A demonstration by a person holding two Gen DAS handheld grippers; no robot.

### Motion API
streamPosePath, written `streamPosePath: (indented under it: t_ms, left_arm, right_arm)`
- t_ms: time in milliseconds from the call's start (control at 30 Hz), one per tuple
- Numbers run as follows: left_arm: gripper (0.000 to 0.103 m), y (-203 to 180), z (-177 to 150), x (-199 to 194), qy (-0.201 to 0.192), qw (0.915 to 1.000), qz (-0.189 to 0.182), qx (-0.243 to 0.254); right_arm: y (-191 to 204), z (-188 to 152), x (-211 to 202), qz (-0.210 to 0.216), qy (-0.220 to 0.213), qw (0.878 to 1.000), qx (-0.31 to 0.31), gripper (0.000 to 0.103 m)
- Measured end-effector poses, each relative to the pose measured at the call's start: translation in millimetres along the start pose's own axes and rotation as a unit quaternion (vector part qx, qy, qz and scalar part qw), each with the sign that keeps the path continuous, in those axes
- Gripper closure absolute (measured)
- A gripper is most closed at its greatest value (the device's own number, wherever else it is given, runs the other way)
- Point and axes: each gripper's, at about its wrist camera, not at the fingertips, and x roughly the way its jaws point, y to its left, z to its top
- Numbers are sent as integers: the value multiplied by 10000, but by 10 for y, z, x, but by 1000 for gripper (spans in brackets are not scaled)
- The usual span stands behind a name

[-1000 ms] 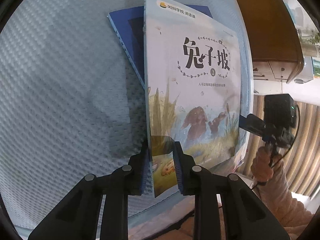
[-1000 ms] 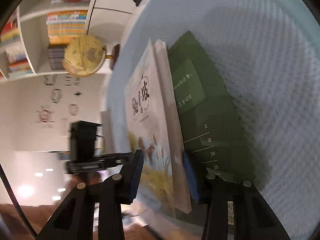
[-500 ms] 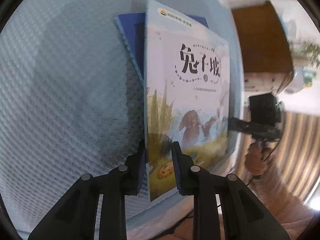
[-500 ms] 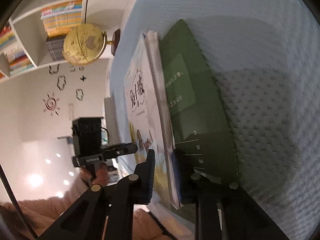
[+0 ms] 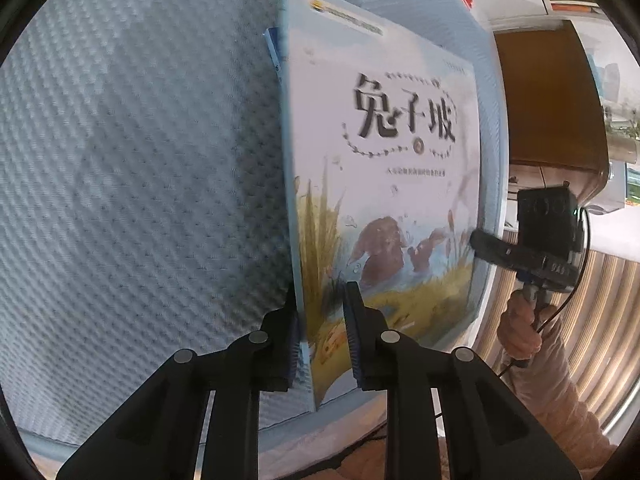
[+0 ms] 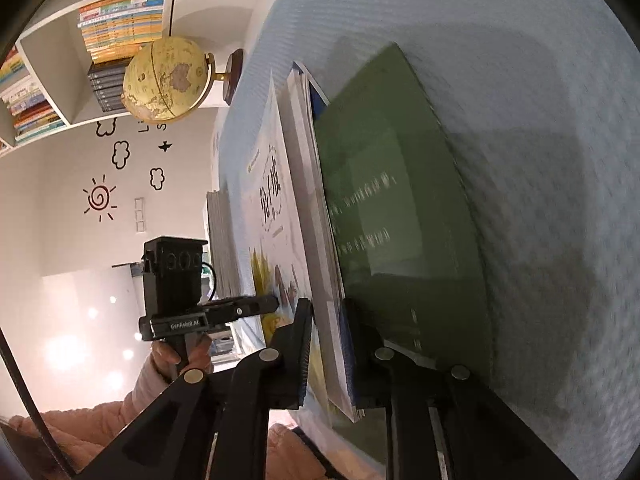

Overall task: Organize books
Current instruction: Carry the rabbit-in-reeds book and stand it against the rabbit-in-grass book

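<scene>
A pale picture book [image 5: 384, 160] with brown rabbits on its cover is lifted at a slant over the blue-grey tablecloth [image 5: 120, 160]. My left gripper [image 5: 320, 300] is shut on its near edge. My right gripper [image 5: 480, 242] clamps its right edge. In the right wrist view that right gripper [image 6: 326, 308] is shut on the picture book [image 6: 272, 200], cover and pages between the pads, and the left gripper [image 6: 268, 304] shows beyond. A blue book [image 5: 274, 52] peeks out beneath it. A dark green book [image 6: 392, 200] lies flat just to the right.
A globe [image 6: 164, 80] stands at the table's far end before white shelves [image 6: 120, 20] full of books. A grey stack [image 6: 220, 240] sits at the table's left edge. A brown wooden cabinet [image 5: 548, 100] is beyond the table. A person's hand [image 5: 520, 328] holds the right gripper.
The right gripper's jaws closed from wide apart onto the picture book's edge. The picture book shifted over the blue book, which now shows only a sliver.
</scene>
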Motion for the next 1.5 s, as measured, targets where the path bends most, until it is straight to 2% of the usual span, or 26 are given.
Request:
streamPosePath:
  t_ms: [33,100,133,200,233,333,433,467,533,567,633,667,733,800,833,900,1033,1100,1200,1300,1367,1500]
  left_arm:
    - [82,-2,-5,-7,-3,10000,-5,-10]
    - [82,24,-8,-17,-2,10000,-3,-39]
    - [82,25,-10,-18,-4,10000,10,-52]
    - [82,1,-6,-25,-7,10000,82,11]
    - [82,-6,-10,-28,-13,9999,110,63]
    - [82,-163,-31,-5,-66,9998,172,125]
    - [81,-155,-30,1,-79,9998,125,98]
    - [81,-157,-34,0,-83,9998,131,102]
    - [82,-150,-17,-29,-88,9998,134,79]
    - [81,-161,-24,-33,-116,9998,149,24]
    - [83,-234,-95,-62,-251,9993,259,97]
    - [83,-335,-135,-105,-429,9976,450,292]
    - [85,-462,-196,-165,-545,9953,657,456]
    - [85,-507,-225,-249,-528,9972,391,365]
    - [85,-520,-237,-331,-585,9973,303,317]
    - [85,-552,-257,-477,-719,9961,328,385]
    - [85,-573,-302,-885,-908,9949,148,425]
    - [85,-593,-342,-1126,-1064,9927,206,538]
    - [85,-581,-420,-1513,-1414,9871,314,680]
    - [85,-470,-510,-1914,-1811,9810,248,647]
    - [85,-338,-552,-2214,-2074,9763,158,603]
    - [85,-17,-601,-2663,-2466,9671,298,556]
  right_arm:
    - [19,32,7,-1,-13,10000,-23,84]
    - [96,76,30,-51,22,9998,-177,68]
    - [166,79,49,-111,102,9994,-300,65]
    - [380,55,81,-488,338,9944,-871,64]
    - [466,24,84,-421,520,9921,-1066,64]
    - [520,-8,59,74,743,9915,-1063,67]
    - [405,36,225,-342,886,9913,-909,69]
    - [352,33,328,-374,1025,9911,-757,75]
    - [369,-10,428,-533,1039,9894,-868,91]
    - [408,-46,437,-771,959,9872,-1015,93]
    - [448,-116,406,-994,725,9860,-1121,94]
    - [485,-168,395,-1180,587,9848,-1131,94]
    - [610,-265,433,-1485,459,9794,-1285,95]
    - [813,-378,443,-1640,376,9720,-1640,96]
    - [925,-436,445,-1768,338,9670,-1803,96]
    - [1047,-488,426,-1797,282,9646,-1909,95]
    - [1350,-604,352,-1693,124,9606,-2202,95]
    - [1514,-621,307,-1591,44,9593,-2333,95]
    - [1876,-659,323,-1519,-120,9523,-2644,94]
    - [2281,-698,396,-1360,-274,9444,-2980,94]
    - [2536,-724,538,-1391,-308,9348,-3254,94]
    - [2919,-665,927,-1172,-196,9317,-3433,93]
